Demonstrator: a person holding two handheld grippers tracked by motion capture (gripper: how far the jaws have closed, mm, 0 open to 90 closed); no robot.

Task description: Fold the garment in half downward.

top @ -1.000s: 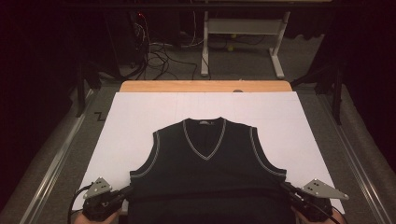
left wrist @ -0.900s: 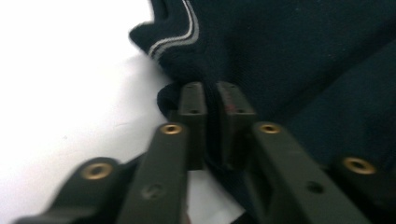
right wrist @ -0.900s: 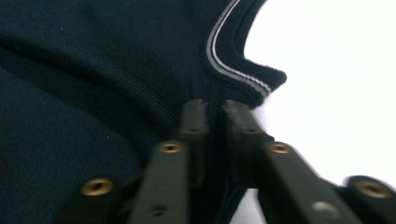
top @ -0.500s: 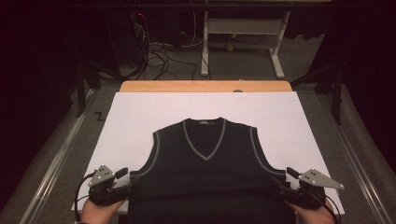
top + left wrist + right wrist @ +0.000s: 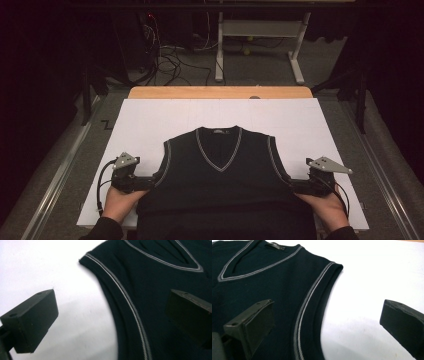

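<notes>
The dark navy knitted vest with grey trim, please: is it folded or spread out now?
Spread out: the dark navy knitted vest lies flat on the white table cover, V-neck and both armholes showing, no fold visible.

Your left gripper [image 5: 150,181] and right gripper [image 5: 296,186] sit at the two sides of the dark vest [image 5: 220,175], jaws spread wide, each straddling an armhole edge. The vest lies flat and covers the middle of the desk [image 5: 150,120]. You have bare white surface outboard of each gripper and a broad bare strip beyond the collar to the far edge.
</notes>
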